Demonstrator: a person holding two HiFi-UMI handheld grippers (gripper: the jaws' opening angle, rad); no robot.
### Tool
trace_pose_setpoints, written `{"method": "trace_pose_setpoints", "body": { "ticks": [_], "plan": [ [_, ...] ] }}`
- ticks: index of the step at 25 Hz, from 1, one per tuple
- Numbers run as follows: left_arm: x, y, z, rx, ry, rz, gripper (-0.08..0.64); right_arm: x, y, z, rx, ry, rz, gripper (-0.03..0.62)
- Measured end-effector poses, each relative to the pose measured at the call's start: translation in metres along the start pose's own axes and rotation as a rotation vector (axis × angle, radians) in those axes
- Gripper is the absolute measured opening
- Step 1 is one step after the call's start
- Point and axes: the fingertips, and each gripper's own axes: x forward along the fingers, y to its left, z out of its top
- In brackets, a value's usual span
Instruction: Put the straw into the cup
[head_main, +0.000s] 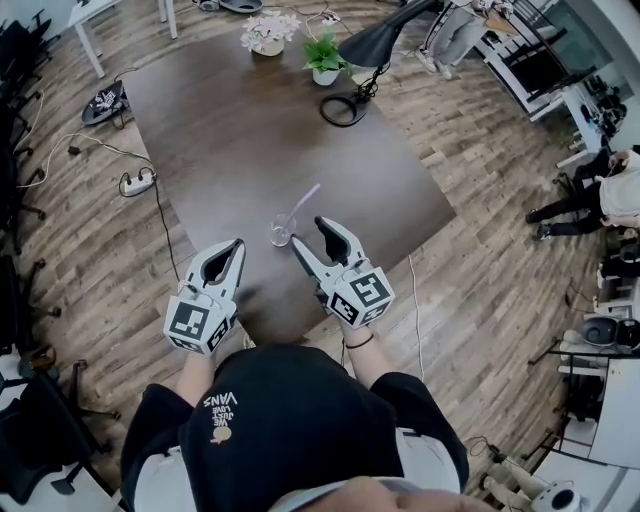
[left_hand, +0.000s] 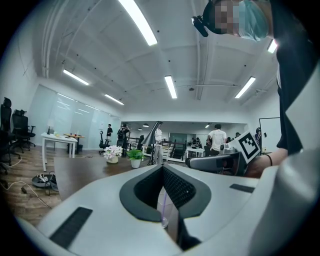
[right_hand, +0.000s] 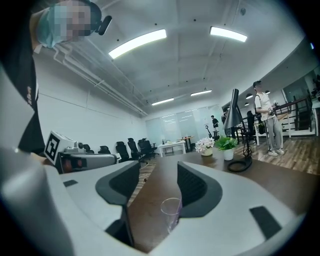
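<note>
A clear plastic cup (head_main: 281, 233) stands on the dark brown table (head_main: 230, 120) near its front edge. A purple straw (head_main: 303, 201) has its lower end in the cup and leans up to the right. My right gripper (head_main: 310, 236) is open just right of the cup, holding nothing. In the right gripper view the cup (right_hand: 171, 212) stands ahead between the spread jaws of my right gripper (right_hand: 158, 170). My left gripper (head_main: 236, 246) is shut and empty, a little left of the cup. Below the closed tips of my left gripper (left_hand: 163, 165), cup and straw (left_hand: 163, 202) show through the gap.
A black desk lamp (head_main: 372, 44) with its round base (head_main: 343, 110), a pot of white flowers (head_main: 268, 32) and a small green plant (head_main: 325, 56) stand at the table's far end. A power strip (head_main: 137, 182) and cables lie on the floor at left.
</note>
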Motion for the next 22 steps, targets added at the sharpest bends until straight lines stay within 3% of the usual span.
{"method": "trace_pose_setpoints", "body": {
  "ticks": [2, 4, 22],
  "plan": [
    [-0.002, -0.002, 0.001, 0.002, -0.003, -0.003, 0.006, -0.008, 0.005, 0.003, -0.009, -0.01, 0.003, 0.229],
    [-0.004, -0.003, 0.002, 0.004, -0.005, -0.007, 0.008, -0.016, 0.011, 0.009, -0.027, -0.038, 0.01, 0.048],
    [-0.014, -0.018, 0.007, 0.018, -0.015, -0.033, 0.006, -0.047, 0.025, 0.013, -0.041, -0.032, -0.019, 0.017]
  ]
}}
